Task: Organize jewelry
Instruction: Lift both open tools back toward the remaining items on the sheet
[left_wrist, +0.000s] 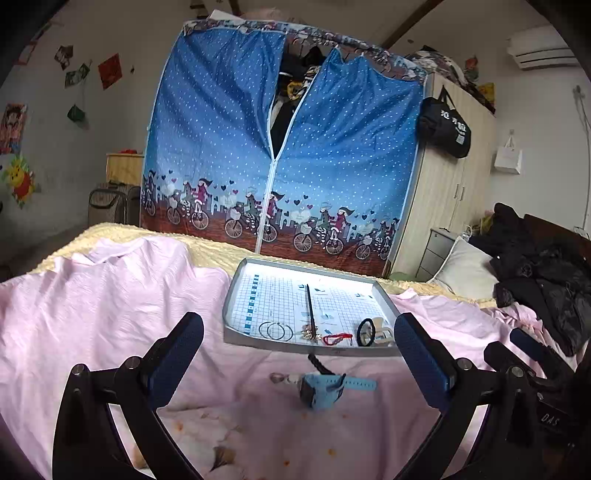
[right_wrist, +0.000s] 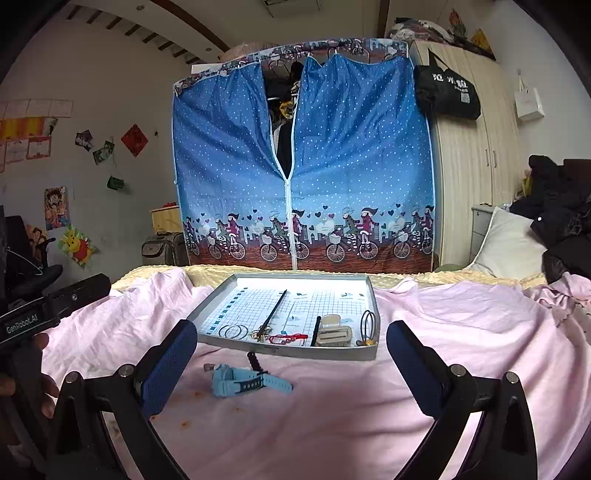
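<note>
A grey tray (left_wrist: 236, 295) (right_wrist: 288, 351) lined with grid paper lies on the pink sheet. Along its near edge lie hoop earrings (left_wrist: 275, 330) (right_wrist: 232, 331), a dark hair stick (left_wrist: 311, 308) (right_wrist: 275, 308), a red string bracelet (left_wrist: 334, 339) (right_wrist: 288, 338), a black hair tie (left_wrist: 365, 332) (right_wrist: 369, 321) and a cream hair clip (left_wrist: 382, 330) (right_wrist: 334, 330). A light-blue watch (left_wrist: 325, 387) (right_wrist: 243, 382) rests on the sheet in front of the tray, beside a small black piece (left_wrist: 317, 363) (right_wrist: 255, 360). My left gripper (left_wrist: 299, 325) and right gripper (right_wrist: 291, 326) hover open and empty above the watch.
The bed's pink sheet (left_wrist: 92, 314) spreads left and right of the tray. A blue zip wardrobe (left_wrist: 277, 147) stands behind the bed. Dark clothes (left_wrist: 539, 273) and a pillow (right_wrist: 506, 243) lie at the right. A hand (right_wrist: 44, 387) holds the left gripper's body.
</note>
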